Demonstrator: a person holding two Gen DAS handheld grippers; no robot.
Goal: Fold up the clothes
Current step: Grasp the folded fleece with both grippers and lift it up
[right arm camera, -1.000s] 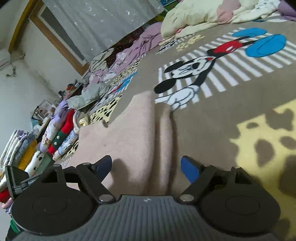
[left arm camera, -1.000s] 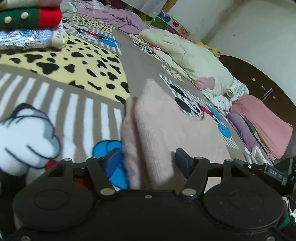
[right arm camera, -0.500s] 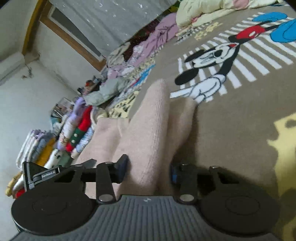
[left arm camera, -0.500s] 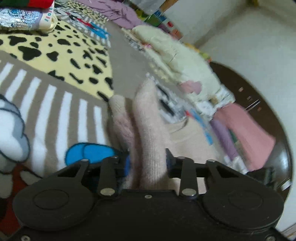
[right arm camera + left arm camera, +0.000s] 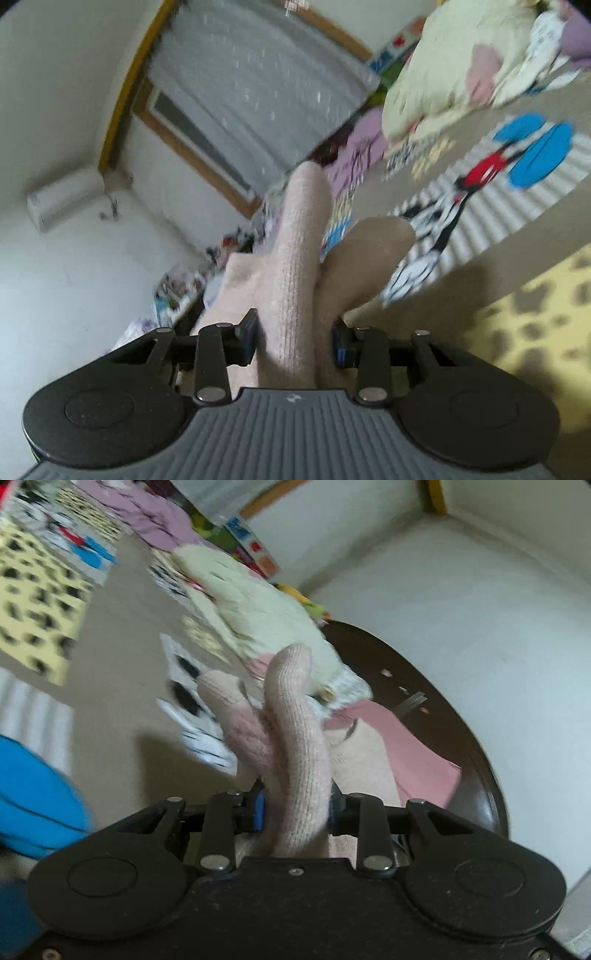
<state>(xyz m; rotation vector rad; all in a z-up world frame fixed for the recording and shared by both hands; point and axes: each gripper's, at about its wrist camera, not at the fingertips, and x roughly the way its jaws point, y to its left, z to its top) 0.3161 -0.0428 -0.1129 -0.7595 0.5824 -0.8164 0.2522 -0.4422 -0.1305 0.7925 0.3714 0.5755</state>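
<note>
Spread across the floor, a tan cartoon-mouse print blanket (image 5: 524, 206) fills both views, with a cream quilt (image 5: 258, 609) heaped at one o'clock in the left view. Both tools pinch the pale pink knitted sweater (image 5: 295, 746): the left gripper (image 5: 295, 808) and the right gripper (image 5: 295, 334) are each clamped narrow on a bunched fold, held clear of the blanket. Soft, light and floppy, it should sag between grips, so corners or edges suit best. No writing is readable.
</note>
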